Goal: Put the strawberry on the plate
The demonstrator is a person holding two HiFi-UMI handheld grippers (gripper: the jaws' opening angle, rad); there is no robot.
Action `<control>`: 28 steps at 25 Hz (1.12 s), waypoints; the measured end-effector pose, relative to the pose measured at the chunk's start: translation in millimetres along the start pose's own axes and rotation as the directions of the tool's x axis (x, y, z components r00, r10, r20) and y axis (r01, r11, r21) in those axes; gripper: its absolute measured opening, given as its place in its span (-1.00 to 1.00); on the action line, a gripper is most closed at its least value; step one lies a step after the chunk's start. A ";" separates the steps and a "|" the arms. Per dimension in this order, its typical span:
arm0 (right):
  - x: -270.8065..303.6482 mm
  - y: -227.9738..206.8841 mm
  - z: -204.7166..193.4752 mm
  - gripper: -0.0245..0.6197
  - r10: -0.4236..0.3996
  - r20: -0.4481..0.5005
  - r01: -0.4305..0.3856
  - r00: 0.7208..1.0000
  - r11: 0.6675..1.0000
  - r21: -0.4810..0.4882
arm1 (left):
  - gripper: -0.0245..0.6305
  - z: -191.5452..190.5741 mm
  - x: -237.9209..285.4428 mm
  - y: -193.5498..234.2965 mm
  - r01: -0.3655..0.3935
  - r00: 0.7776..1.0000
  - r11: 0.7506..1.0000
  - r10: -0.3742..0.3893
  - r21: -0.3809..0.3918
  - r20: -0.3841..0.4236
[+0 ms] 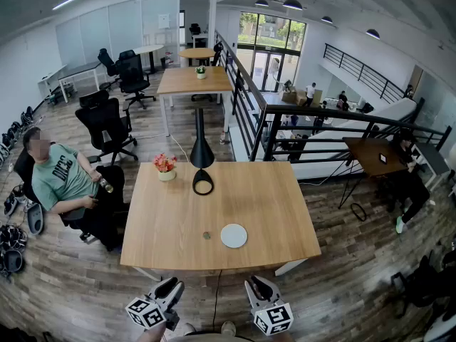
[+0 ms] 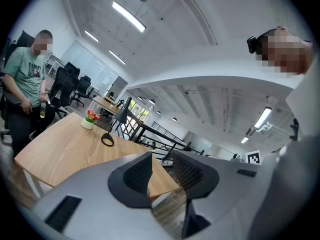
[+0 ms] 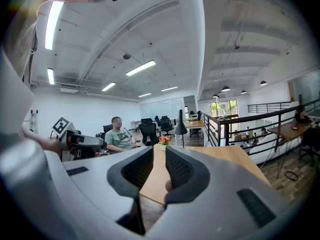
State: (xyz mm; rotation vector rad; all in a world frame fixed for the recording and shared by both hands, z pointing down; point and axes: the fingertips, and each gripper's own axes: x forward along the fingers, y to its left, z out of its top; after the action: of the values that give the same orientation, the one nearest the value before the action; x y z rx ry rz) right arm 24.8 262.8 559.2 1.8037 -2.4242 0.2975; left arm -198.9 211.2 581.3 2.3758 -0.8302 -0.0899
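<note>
The right gripper (image 3: 159,160) holds its jaws apart before a wooden table (image 3: 227,156).

The wooden table (image 1: 278,198) is carrying a white plate (image 1: 234,235) near, a small dark item (image 1: 206,236) just left, and a flowerpot (image 1: 165,168) and lamp (image 1: 202,164) far.

The tabletop (image 1: 285,212) around the plate (image 1: 234,235) lies open; beyond the plate stand a lamp (image 1: 202,180) and flower pot (image 1: 165,171).

Seen from beside the tabletop, the two tools match: the left gripper (image 1: 168,286) and right gripper (image 1: 258,286) have smooth pale-grey moulded shells, rounded jaws lined with black ribbed pads (image 2: 137,174), and a white cube (image 1: 146,312) each, printed with black square markers (rather like chunky QR codes).
</note>
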 end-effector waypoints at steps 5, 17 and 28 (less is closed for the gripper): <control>-9.7 -7.7 3.2 -0.67 0.003 -0.006 -0.003 1.000 1.000 -0.007 | -0.54 -6.3 6.8 -12.0 0.000 1.000 1.000 0.000 -0.002 -0.007; -27.9 -15.7 7.5 -0.66 0.073 0.030 -0.073 0.997 0.997 -0.014 | -0.54 -24.1 20.3 -39.3 -0.006 1.000 1.000 0.006 0.007 0.005; -46.8 -34.2 2.5 -0.66 0.107 0.014 -0.106 0.994 0.992 -0.062 | -0.54 -44.5 38.0 -59.6 -0.037 0.999 0.999 0.036 0.002 0.012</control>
State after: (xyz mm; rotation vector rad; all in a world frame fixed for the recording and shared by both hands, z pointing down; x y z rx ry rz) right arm 71.2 296.5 550.6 1.6622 -2.5172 0.2143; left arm -124.9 249.2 588.2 2.3634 -0.8793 -0.0880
